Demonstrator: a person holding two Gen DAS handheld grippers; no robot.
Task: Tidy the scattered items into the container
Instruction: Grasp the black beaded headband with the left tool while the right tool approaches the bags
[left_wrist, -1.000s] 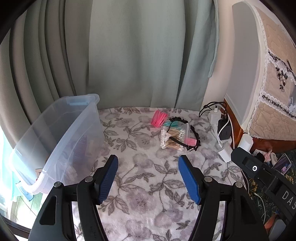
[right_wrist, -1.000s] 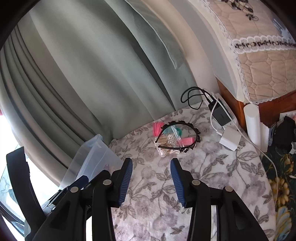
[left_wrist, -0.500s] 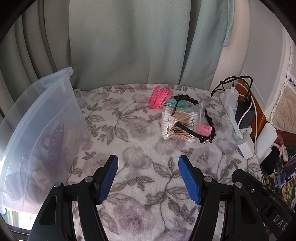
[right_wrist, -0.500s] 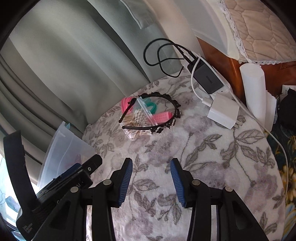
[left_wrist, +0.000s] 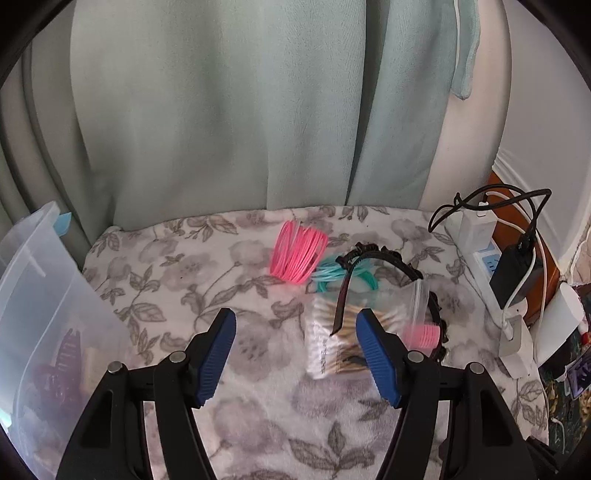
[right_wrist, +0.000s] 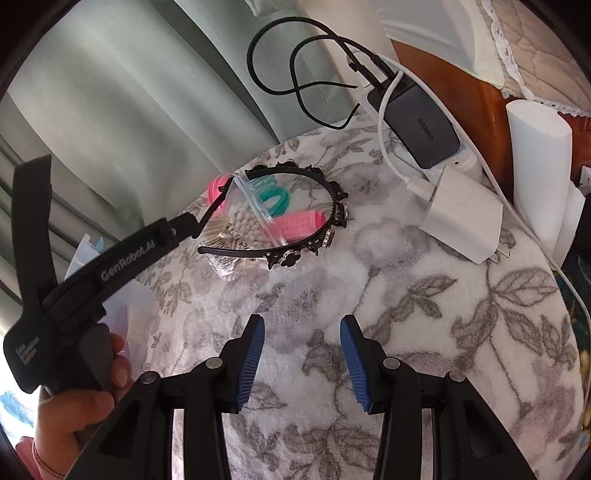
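A pile lies on the floral blanket (left_wrist: 192, 280): a clear bag of cotton swabs (left_wrist: 325, 339), a black beaded headband (left_wrist: 388, 256) arched over it, pink hair ties (left_wrist: 297, 254) and teal hair ties (left_wrist: 343, 275). My left gripper (left_wrist: 295, 317) is open just short of the bag, with only blanket between its pads; its right fingertip overlaps the bag's edge in the view. My right gripper (right_wrist: 302, 325) is open and empty, lower on the blanket, with the headband (right_wrist: 332, 192) and the swab bag (right_wrist: 240, 225) beyond it. The clear plastic container (left_wrist: 44, 288) stands at the left.
A purple hair claw (left_wrist: 62, 365) shows through the container wall. At the right sit a black adapter (right_wrist: 424, 125), a white charger (right_wrist: 461, 218), looped cables (right_wrist: 295, 74) and a white cylinder (right_wrist: 535, 147). A hand (right_wrist: 85, 406) holds the left tool. A curtain (left_wrist: 221, 110) hangs behind.
Both grippers have come down and forward toward the pile, which now looks much larger. The container has slid to the left edge of the left wrist view. Neither gripper's opening changed.
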